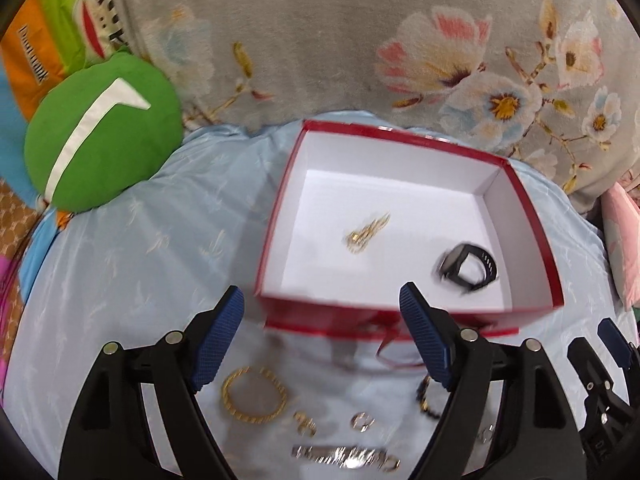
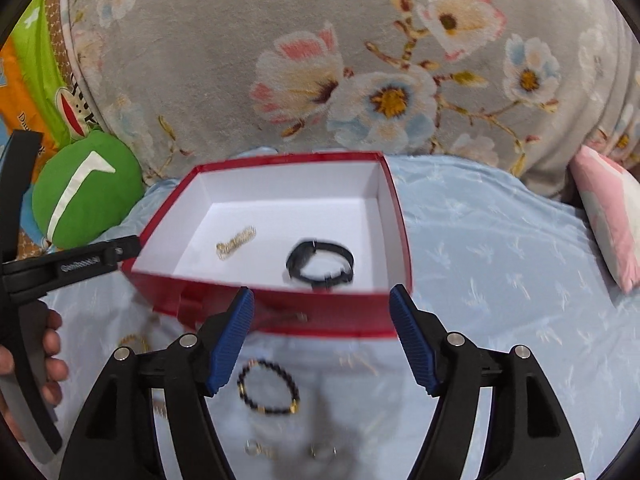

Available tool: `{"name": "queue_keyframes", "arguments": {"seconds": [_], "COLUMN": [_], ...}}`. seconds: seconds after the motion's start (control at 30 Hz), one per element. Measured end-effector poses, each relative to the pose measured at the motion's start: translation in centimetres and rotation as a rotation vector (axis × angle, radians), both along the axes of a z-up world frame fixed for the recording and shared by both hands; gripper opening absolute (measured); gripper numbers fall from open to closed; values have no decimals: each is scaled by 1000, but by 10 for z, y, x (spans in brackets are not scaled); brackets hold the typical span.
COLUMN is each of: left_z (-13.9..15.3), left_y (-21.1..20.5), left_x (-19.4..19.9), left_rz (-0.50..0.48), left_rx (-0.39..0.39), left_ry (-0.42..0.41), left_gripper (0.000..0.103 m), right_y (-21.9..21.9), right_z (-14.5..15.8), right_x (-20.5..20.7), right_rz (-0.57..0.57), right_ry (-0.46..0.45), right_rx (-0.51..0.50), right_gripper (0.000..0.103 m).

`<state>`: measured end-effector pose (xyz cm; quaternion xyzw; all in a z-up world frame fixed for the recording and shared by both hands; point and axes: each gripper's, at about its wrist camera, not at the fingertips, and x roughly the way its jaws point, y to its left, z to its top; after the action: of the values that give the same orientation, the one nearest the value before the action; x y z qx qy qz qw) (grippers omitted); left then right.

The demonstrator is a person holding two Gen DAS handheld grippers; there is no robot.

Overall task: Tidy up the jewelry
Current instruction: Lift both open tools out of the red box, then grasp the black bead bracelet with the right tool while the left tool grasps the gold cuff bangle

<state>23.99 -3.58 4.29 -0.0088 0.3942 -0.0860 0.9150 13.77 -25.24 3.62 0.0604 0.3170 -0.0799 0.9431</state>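
A red box (image 1: 536, 236) with a white inside holds a gold chain (image 1: 366, 232) and a black watch (image 1: 470, 268); it also shows in the right wrist view (image 2: 400, 216), with the chain (image 2: 236, 242) and watch (image 2: 320, 264). My left gripper (image 1: 324, 336) is open and empty above a gold bangle (image 1: 254, 396), small gold rings (image 1: 362, 420) and a silver chain (image 1: 344, 456) on the blue sheet. My right gripper (image 2: 322, 340) is open and empty above a black bead bracelet (image 2: 268, 386).
A green round cushion (image 1: 100, 136) lies left of the box. A grey floral blanket (image 1: 340, 40) rises behind it. A pink pillow (image 2: 608, 208) lies at the right. The left gripper's body (image 2: 76, 264) reaches in from the left in the right wrist view.
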Motion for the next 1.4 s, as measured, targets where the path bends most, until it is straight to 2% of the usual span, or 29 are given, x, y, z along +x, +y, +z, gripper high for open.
{"name": "queue_keyframes", "arguments": {"seconds": [0.1, 0.37, 0.67, 1.1, 1.4], "left_z": [-9, -51, -85, -104, -106], "left_y": [18, 56, 61, 56, 74], "left_x": [-23, -68, -99, -97, -77], "left_rz": [20, 57, 43, 40, 100], "left_rx": [7, -6, 15, -14, -24], "left_ry": [9, 127, 190, 238, 239], "left_gripper": [78, 78, 78, 78, 78], "right_y": [-3, 10, 28, 34, 29], "right_z": [-13, -46, -72, -84, -97], "right_x": [-23, -61, -79, -48, 4], "right_rz": [-12, 3, 34, 58, 62], "right_ry": [31, 110, 172, 198, 218], "right_rx": [21, 29, 53, 58, 79], "right_gripper": [68, 68, 65, 52, 37]}}
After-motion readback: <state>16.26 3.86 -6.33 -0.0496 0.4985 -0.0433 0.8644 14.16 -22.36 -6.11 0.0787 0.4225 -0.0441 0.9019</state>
